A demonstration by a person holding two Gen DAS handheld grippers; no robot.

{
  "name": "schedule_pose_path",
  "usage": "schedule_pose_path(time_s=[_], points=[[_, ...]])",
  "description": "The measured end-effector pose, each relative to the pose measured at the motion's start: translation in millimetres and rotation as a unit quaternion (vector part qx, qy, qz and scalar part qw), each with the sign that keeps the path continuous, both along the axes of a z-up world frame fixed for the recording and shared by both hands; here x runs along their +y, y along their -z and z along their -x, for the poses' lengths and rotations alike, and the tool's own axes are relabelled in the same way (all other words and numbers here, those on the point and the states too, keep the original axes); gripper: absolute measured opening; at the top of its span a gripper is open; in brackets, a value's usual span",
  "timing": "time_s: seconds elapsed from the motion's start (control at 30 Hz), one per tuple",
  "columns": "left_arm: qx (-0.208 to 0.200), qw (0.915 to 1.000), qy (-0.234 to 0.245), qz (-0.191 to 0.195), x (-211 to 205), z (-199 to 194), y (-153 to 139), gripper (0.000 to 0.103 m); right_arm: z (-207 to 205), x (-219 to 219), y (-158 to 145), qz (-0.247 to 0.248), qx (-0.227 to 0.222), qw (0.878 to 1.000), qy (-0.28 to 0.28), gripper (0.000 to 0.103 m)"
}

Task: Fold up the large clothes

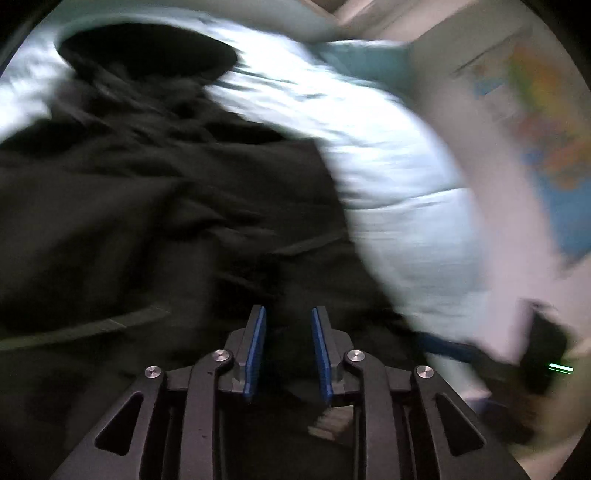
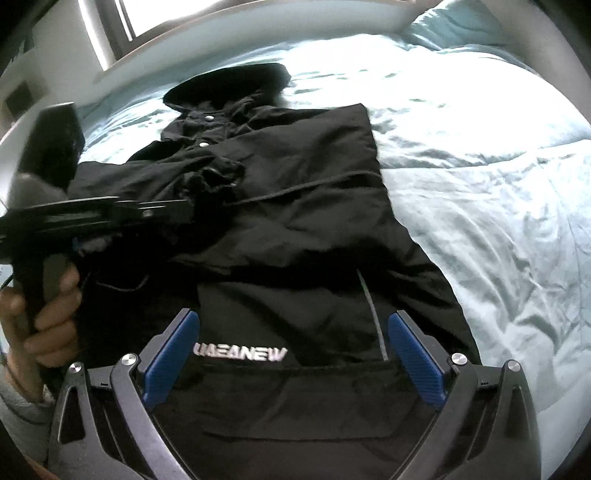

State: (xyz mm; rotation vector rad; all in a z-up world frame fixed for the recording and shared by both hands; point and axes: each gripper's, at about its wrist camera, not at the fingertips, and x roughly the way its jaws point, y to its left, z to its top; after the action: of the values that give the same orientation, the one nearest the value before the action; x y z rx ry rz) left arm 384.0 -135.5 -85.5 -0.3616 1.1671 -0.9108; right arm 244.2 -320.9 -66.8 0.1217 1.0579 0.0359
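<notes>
A large black hooded jacket point(image 2: 295, 206) lies on a bed, its sides folded in and its hood point(image 2: 229, 88) at the far end. White lettering point(image 2: 240, 355) shows near its lower hem. My right gripper point(image 2: 293, 325) hovers wide open and empty over the hem. My left gripper point(image 1: 288, 317) is partly open and empty just above the jacket point(image 1: 147, 221), in a view blurred by motion. It also shows in the right wrist view point(image 2: 177, 210), held sideways over the jacket's left side beside a bunched sleeve cuff point(image 2: 221, 171).
The jacket rests on a light blue crumpled bedsheet point(image 2: 461, 184). A pillow point(image 2: 454, 26) lies at the far right. A window point(image 2: 122, 22) and wall are behind the bed. A colourful wall poster point(image 1: 543, 122) shows at the right of the left wrist view.
</notes>
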Motion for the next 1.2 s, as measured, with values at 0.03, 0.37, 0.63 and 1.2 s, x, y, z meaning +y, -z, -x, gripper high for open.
schedule_pose_path(time_s=[0.03, 0.37, 0.63, 1.2], points=[[0.004, 0.9997, 0.005, 0.025, 5, 4, -8, 0.036, -4, 2, -4, -0.006, 0.001, 1.0, -0.006, 0.103], [-0.134, 0.9757, -0.138, -0.105, 111, 25, -74, 0.055, -88, 41, -7, -0.097, 0.015, 0.995, -0.017, 0.094], [-0.112, 0.9621, -0.21, -0.134, 181, 14, -59, 0.055, -150, 59, 45, -0.159, 0.071, 0.985, -0.002, 0.051], [-0.092, 0.9473, -0.177, -0.251, 134, -23, 13, 0.055, -122, -25, -13, 0.039, -0.048, 0.998, 0.034, 0.03]])
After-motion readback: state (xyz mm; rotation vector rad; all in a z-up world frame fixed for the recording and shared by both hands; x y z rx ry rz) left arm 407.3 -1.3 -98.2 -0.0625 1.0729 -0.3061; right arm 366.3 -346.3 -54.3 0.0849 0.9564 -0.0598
